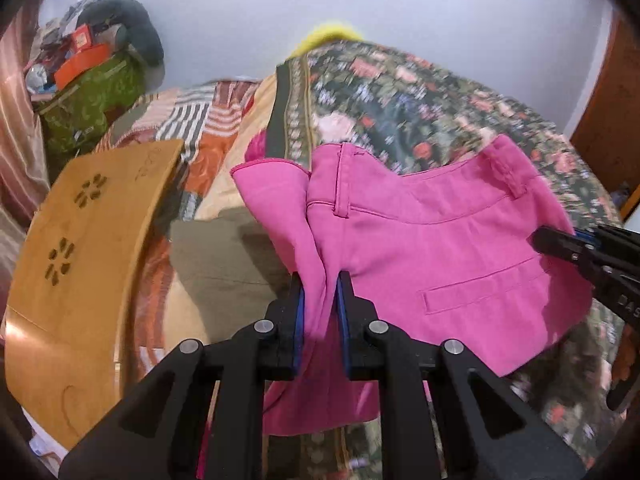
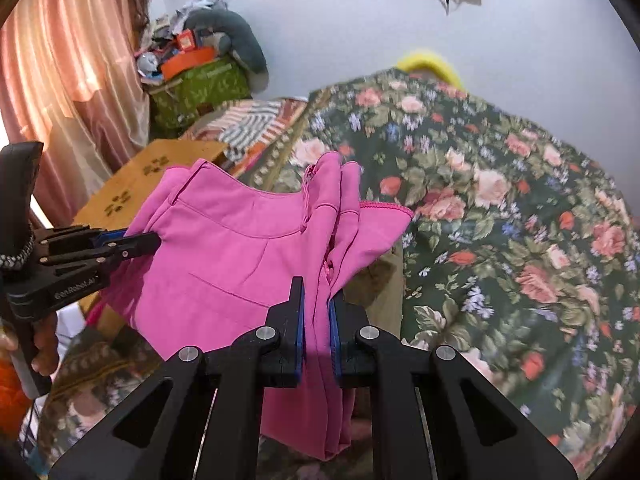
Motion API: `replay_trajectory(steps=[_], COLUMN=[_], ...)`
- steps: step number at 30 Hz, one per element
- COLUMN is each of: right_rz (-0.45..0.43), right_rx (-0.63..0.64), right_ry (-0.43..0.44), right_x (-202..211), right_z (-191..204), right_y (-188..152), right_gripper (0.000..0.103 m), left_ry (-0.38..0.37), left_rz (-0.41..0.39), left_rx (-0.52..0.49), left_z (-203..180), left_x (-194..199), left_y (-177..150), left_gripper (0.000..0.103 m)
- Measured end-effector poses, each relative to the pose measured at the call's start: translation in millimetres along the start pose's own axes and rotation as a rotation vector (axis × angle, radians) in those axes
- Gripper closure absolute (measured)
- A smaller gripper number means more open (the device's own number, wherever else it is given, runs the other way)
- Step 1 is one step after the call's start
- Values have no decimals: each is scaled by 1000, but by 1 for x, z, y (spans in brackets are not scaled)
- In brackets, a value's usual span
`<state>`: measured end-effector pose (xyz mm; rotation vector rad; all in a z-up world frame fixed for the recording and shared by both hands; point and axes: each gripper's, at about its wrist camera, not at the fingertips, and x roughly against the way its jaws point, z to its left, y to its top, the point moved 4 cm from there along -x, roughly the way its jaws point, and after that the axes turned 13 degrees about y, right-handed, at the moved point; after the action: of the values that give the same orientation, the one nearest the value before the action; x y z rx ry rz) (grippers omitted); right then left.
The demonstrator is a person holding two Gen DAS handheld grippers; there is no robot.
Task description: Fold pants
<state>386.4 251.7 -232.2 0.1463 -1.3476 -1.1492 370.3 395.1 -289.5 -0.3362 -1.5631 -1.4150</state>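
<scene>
A bed covered by a dark floral spread fills most of both views, with a striped orange blanket lying toward its far left corner against the pale wall. Beyond that corner stands one green patterned box, heaped over its top with an orange box, a smaller red carton and loose crumpled items, a grey cushion curled behind the pile. Beside the bed's left edge sits a single wooden worktop with two flower-shaped cutouts in its surface. One pair of pink pants hangs in the air above the bed, waistband end stretched between the two tongs, the back welt pocket and two belt loops facing the left wrist camera, the zip fly facing the right. The left tongs are clenched on a gathered fold of the pink cloth at one side of the waist, the blue pads pressing it from both sides. The right tongs are likewise clamped nearly closed on the bunched fabric by the zip. A hand grips the handle of the left tongs at the left rim of the right wrist view.
</scene>
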Motion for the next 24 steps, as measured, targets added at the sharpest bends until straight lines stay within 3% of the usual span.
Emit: replay_trajectory(steps=[7,12,17,21,24], right_rz=[71,71,88,90,43], right_rx=[-13,-9,26,8,-4], right_ry=[-31,-56,-113,-126,-114], right_x=[-27,-17,3,32,64], right_z=[-19,-23,-17,-12,2], right_y=[-15,-20,-23,-22,-17], right_gripper=[93,91,86,85,59], left_ry=[49,39,140,112,82], left_rz=[65,89,130,162,97], left_rx=[-19,13,-37,0,3], left_z=[-14,0,21,37,38], left_x=[-43,-35,-26,-1,46], left_y=[-12,-17,-32,-43,-38], left_gripper=[83,79,79,79,79])
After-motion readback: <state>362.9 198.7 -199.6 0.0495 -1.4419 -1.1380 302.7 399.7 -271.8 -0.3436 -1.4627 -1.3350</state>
